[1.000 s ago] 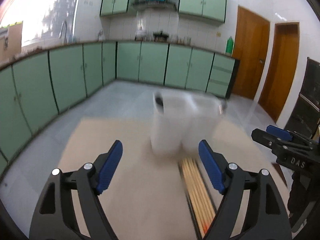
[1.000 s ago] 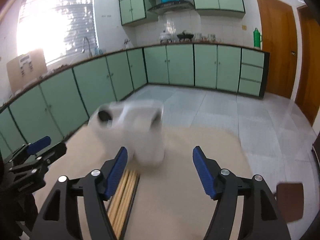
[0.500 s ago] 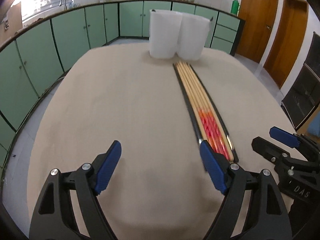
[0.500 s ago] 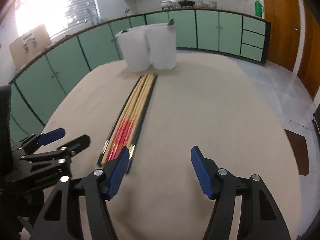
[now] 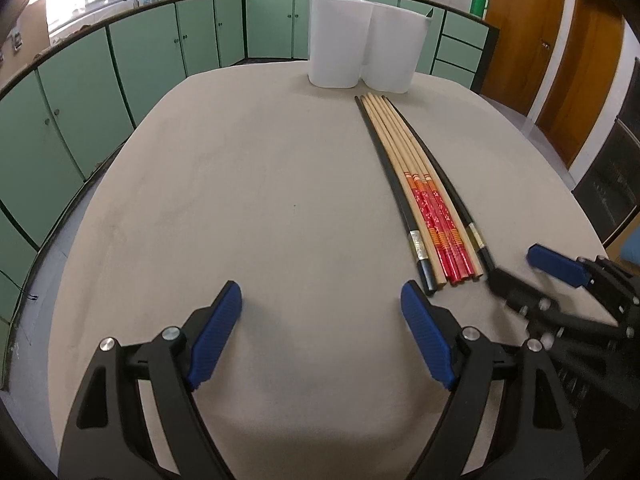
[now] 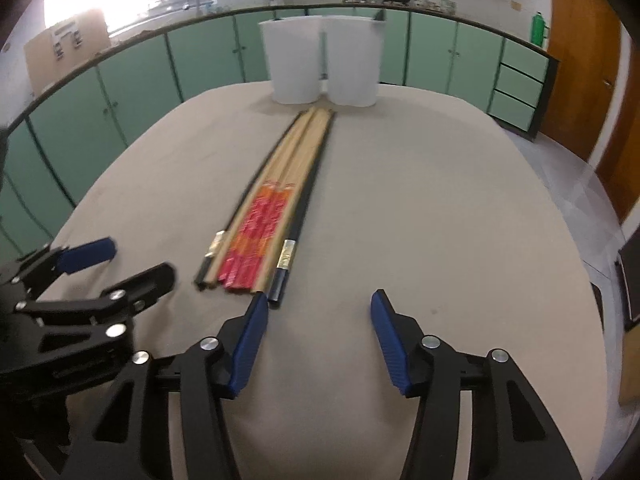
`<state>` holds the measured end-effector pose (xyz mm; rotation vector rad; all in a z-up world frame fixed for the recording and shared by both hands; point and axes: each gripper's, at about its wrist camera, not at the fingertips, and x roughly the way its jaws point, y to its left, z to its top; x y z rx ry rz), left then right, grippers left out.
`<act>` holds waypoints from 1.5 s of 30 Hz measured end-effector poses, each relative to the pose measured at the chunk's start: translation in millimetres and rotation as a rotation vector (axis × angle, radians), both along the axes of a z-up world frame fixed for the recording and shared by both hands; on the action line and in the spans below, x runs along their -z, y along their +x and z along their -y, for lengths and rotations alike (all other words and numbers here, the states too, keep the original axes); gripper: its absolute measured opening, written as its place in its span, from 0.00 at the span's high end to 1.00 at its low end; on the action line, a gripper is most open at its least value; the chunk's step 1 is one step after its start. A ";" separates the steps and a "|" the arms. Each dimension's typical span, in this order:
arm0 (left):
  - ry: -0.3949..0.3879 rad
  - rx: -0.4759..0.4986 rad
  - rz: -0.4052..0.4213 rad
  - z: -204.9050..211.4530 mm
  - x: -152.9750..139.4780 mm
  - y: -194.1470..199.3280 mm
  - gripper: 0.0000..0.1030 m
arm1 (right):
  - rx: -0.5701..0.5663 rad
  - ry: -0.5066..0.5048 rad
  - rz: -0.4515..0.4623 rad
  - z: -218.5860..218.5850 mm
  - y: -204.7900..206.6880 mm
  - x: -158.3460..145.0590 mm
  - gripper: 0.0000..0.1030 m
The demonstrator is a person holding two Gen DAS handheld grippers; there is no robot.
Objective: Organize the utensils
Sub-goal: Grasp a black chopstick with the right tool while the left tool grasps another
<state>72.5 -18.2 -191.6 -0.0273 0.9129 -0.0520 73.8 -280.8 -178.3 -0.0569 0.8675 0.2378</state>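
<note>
A row of chopsticks (image 5: 416, 184) lies lengthwise on the beige table (image 5: 260, 208): wooden ones with red patterned ends in the middle, a black one on each side. It also shows in the right wrist view (image 6: 276, 208). Two white plastic holders (image 5: 360, 56) stand side by side at the far end, also in the right wrist view (image 6: 320, 66). My left gripper (image 5: 320, 304) is open and empty, left of the near ends. My right gripper (image 6: 316, 308) is open and empty, its left finger just behind the right black chopstick's end.
Each gripper shows in the other's view: the right one (image 5: 560, 280) at the right, the left one (image 6: 80, 280) at the left. Green kitchen cabinets (image 5: 120, 60) ring the room beyond the table edge. Wooden doors (image 5: 560, 40) stand at the right.
Both grippers have drawn back from the white holders to the near end of the table and tilted down. The chopsticks' near ends have come into view. Both stay open.
</note>
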 end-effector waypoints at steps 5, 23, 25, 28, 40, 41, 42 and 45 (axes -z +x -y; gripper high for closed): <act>-0.001 -0.007 0.001 -2.3 -0.5 -0.8 0.23 | -0.004 0.059 0.002 10.3 -1.8 -6.8 0.50; -0.016 0.055 0.014 14.3 0.7 5.7 0.22 | 0.009 0.058 -0.004 12.9 13.7 1.6 0.94; -0.010 0.053 0.006 15.8 3.7 8.4 0.22 | 0.013 0.061 -0.005 14.1 14.4 1.8 0.94; 0.002 0.048 0.004 18.3 4.0 11.5 0.21 | 0.011 0.058 -0.004 13.8 14.2 2.0 0.94; 0.037 -0.014 -0.003 8.2 4.1 14.6 0.26 | 0.010 0.069 -0.009 14.4 15.3 3.4 0.93; 0.031 -0.012 -0.001 8.3 3.8 15.0 0.31 | 0.010 0.069 -0.009 14.7 15.5 3.5 0.93; 0.027 -0.011 0.002 9.2 2.9 15.0 0.34 | 0.010 0.070 -0.009 14.8 15.7 3.6 0.93; 0.011 0.012 0.015 12.6 2.0 16.2 0.62 | 0.010 0.078 -0.010 15.7 16.0 3.9 0.93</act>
